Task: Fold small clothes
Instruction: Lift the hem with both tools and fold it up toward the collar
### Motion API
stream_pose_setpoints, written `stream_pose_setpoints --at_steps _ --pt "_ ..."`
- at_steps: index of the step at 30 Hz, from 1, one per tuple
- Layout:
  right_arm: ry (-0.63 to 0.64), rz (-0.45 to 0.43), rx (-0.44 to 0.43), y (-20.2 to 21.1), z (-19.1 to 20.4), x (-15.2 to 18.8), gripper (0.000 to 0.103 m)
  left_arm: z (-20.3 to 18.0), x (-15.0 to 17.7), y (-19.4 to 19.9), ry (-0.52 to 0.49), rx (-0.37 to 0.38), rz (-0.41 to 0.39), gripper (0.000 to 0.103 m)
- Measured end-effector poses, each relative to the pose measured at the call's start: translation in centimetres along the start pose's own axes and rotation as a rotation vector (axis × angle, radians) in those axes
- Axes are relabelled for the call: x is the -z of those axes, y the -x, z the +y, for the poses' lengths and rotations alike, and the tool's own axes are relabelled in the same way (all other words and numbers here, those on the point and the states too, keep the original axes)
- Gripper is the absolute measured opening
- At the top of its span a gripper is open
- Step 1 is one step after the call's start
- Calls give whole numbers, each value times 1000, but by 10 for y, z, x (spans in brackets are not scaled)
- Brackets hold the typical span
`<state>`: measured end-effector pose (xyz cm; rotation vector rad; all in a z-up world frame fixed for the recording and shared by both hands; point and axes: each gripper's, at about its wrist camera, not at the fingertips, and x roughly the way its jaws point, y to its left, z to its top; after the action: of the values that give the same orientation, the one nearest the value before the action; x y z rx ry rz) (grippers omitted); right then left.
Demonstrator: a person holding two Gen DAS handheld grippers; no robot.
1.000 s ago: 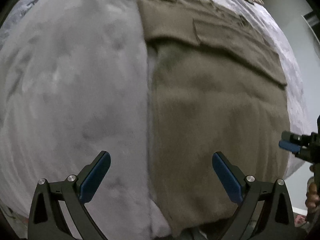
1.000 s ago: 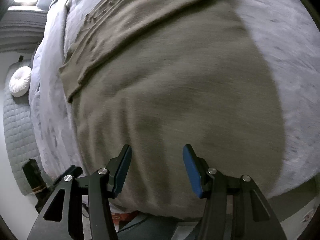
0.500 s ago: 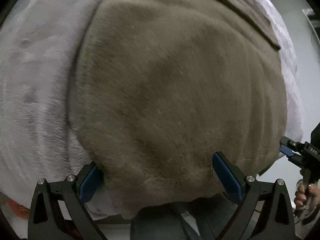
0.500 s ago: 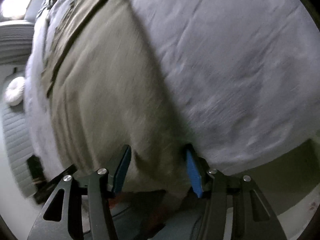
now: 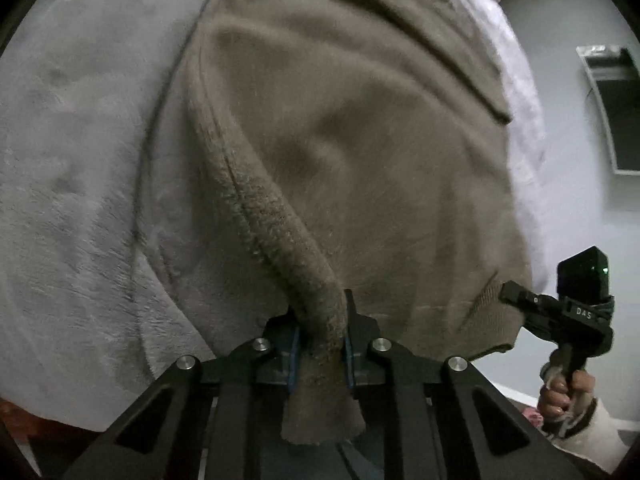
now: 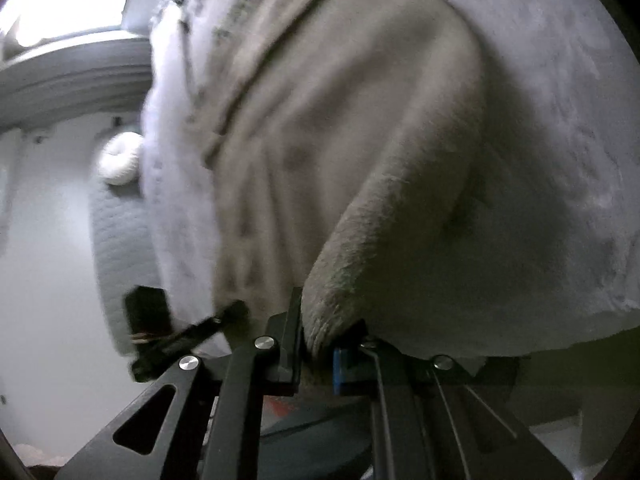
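Here the brown garment (image 5: pixel 360 152), a soft, fuzzy knit with a ribbed hem, lies spread on the plush grey blanket (image 5: pixel 80 184). The left gripper (image 5: pixel 320 344) is clenched on a bunched near corner, the hem rising in a thick ridge from its jaws. The right gripper (image 6: pixel 316 344) pinches the other near corner, seemingly just as tight, though that view is blurred. Beyond the blanket's edge sit a quilted grey cushion (image 6: pixel 120 248) and a round white pillow (image 6: pixel 120 160).
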<state>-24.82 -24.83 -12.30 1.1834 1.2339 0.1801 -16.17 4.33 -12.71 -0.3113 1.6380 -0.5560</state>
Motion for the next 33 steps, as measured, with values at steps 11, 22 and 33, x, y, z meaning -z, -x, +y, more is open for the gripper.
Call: stream_pose_setpoints --at_steps 11,22,33 --pt "-20 -200 -168 21 74 -74 12 -13 -107 85 -76 139 -131 18" --pt "-1 -245 -156 25 100 -160 12 -40 -226 107 -179 81 -217 18" --pt "-45 -64 -107 -2 66 -204 12 -36 -236 68 -128 -216 -276 89"
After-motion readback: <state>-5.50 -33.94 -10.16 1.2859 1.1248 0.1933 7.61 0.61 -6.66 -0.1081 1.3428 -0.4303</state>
